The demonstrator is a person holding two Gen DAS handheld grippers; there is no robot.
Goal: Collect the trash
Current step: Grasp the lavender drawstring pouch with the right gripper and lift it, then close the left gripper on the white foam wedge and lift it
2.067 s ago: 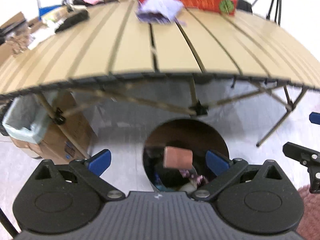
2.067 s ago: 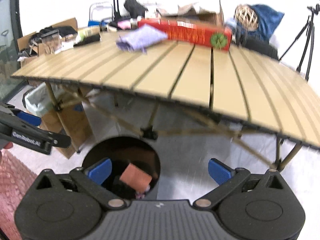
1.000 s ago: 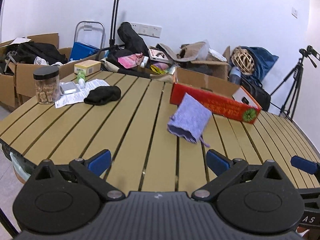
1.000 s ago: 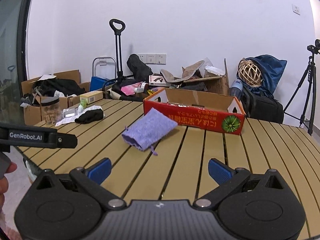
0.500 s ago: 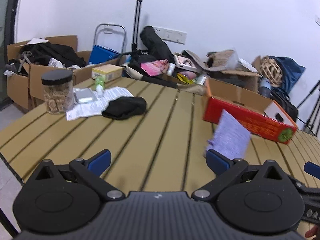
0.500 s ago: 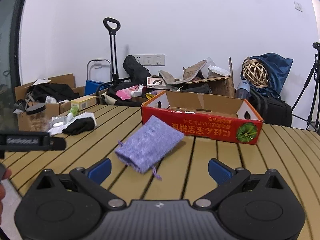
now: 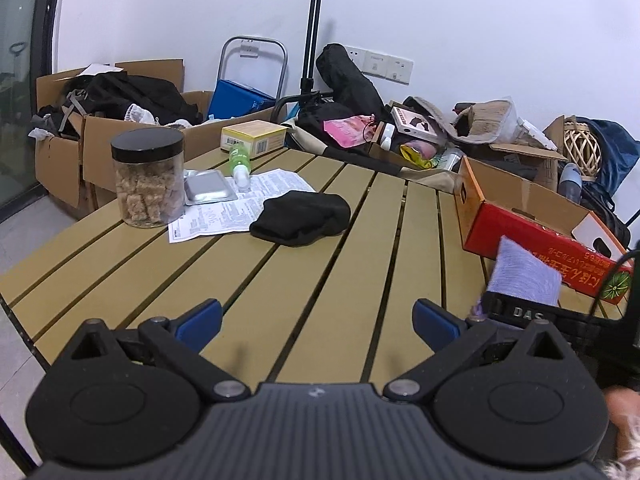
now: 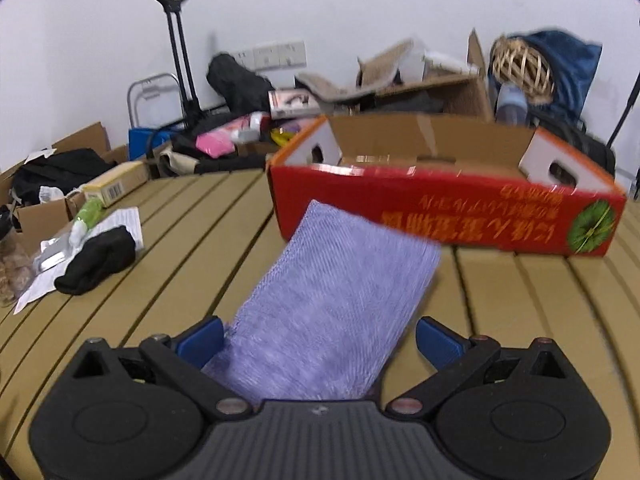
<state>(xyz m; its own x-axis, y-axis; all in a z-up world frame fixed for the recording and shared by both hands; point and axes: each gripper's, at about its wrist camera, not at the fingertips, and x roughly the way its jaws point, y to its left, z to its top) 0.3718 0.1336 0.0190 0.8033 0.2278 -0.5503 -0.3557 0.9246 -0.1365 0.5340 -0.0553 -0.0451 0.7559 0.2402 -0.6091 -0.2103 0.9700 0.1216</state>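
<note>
With the flat purple knitted pouch lying on the tan slatted table between the closing fingers of the right gripper, not yet pinched, and the left gripper spread and empty, its collection is barely begun.

I read only "DAS" in pale letters on the right gripper's black finger, just before the red box, whose yellow print stays illegible.

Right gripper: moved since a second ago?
Yes. The right gripper has closed in on the purple pouch; the red box looms larger. Jaws closing, pouch between them.
</note>
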